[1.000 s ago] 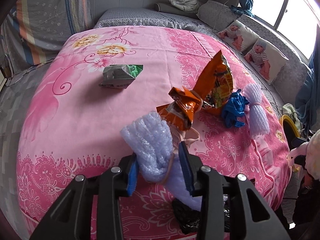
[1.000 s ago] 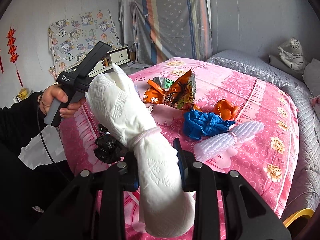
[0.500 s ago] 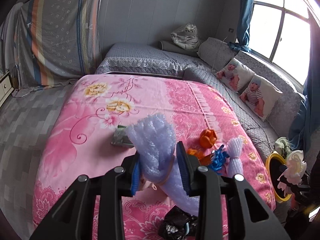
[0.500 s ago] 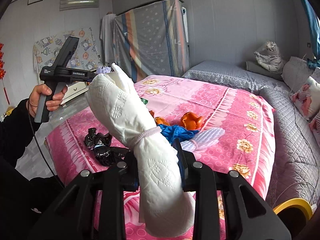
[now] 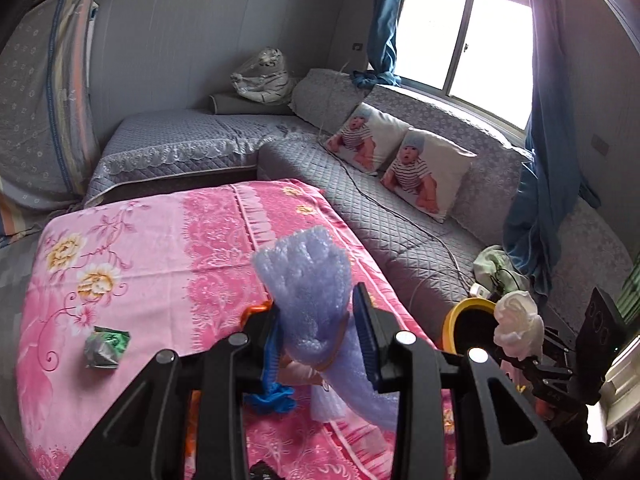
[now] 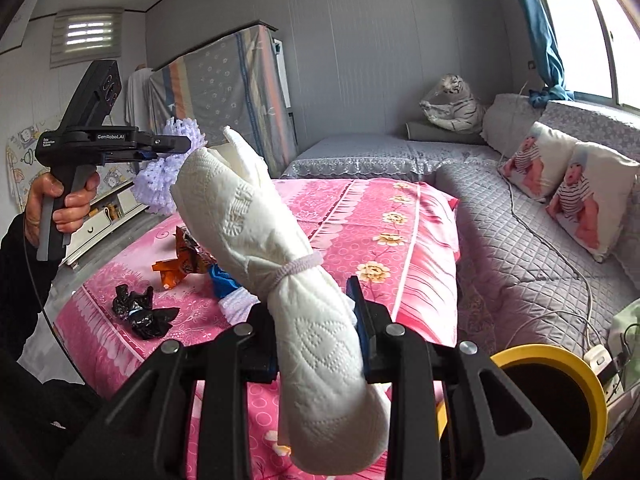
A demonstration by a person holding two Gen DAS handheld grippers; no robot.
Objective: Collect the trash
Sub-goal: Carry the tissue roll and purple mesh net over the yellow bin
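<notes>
Left tongs [image 5: 316, 344] clamped on purple foam bundle [image 5: 308, 288]; right tongs [image 6: 316, 336] clamped on tied paper towel roll [image 6: 280, 260]. Yellow bin [image 6: 560, 364] lower right: centre each above rim before letting go.

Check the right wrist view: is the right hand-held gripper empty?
No, the right hand-held gripper is clamped on a white paper towel roll tied with a band.

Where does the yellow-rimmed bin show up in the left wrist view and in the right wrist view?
Left wrist view: yellow-rimmed bin at right, below centre, beside the pink-covered table, partly behind the gripper frame.
Right wrist view: yellow-rimmed bin in the bottom right corner.
Shared landmark: the two baby-print pillows on the grey sofa.
</notes>
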